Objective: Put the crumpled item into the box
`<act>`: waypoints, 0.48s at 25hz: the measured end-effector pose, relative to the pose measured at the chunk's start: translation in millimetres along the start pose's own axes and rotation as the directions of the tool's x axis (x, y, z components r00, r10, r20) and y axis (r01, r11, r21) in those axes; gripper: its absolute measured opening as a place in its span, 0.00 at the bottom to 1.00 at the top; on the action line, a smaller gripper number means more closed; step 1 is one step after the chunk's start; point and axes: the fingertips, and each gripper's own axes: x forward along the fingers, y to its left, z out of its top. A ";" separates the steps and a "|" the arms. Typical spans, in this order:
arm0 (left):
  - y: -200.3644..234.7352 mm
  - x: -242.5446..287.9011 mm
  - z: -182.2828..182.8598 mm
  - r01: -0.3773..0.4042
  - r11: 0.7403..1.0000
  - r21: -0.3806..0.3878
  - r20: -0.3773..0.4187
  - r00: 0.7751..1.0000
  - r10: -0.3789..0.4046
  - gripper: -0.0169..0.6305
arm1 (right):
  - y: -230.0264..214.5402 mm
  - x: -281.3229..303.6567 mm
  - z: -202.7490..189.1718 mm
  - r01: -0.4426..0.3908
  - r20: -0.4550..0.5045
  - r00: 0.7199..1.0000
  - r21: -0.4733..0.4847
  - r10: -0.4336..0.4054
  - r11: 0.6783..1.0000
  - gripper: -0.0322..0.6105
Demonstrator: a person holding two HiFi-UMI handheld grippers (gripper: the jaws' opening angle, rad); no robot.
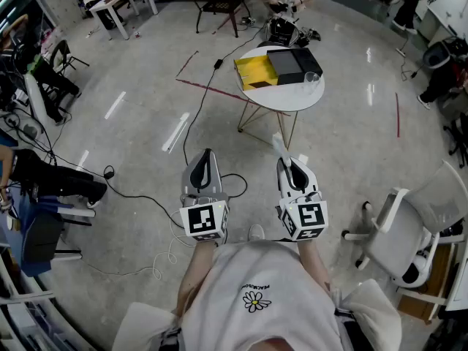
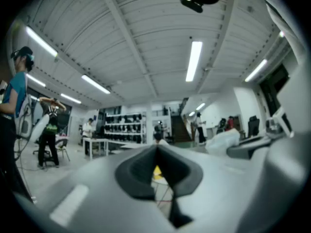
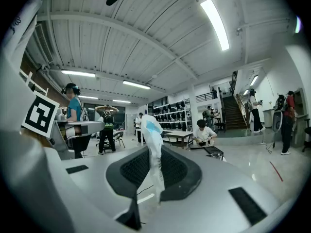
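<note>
Both tongs held level, side by side in front of the person, pointing across the floor toward a round white bench (image 1: 287,102) that stands well ahead of them. Left tongs (image 1: 207,153): in the left gripper view its jaws (image 2: 156,155) meet at the tips with only a thin slit lower down, and nothing sits between them. Right tongs (image 1: 287,162): jaws nearly closed and pressed on the crumpled item (image 1: 279,144), a thin, whitish, partly see-through wrapper. In the right gripper view the crumpled item (image 3: 152,136) rises from between the dark pads (image 3: 176,171) as a twisted strip. A pale blue patch shows near its top, and its upper end sticks out past the right tongs (image 3: 155,165). The box (image 1: 276,68) lies on the bench, open, with a yellow half toward the left of the head view and a black half toward the right. A clear cup (image 1: 311,82) stands just beside the black half, near the bench edge. The crumpled item is in the grip, well apart from the box and not over the bench. A marker cube (image 1: 204,220) sits at the rear of the left tongs, and a second cube (image 1: 304,220) at the rear of the right. A black cable (image 1: 196,123) trails over the floor from the bench toward the person. A white chair (image 1: 418,221) stands at the person's right.
</note>
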 end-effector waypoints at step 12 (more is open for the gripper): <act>25.0 19.9 -11.5 -0.075 0.997 -0.003 -0.031 0.997 0.075 0.02 | -6.4 9.6 -2.2 -0.044 0.011 0.999 0.045 0.043 0.998 0.13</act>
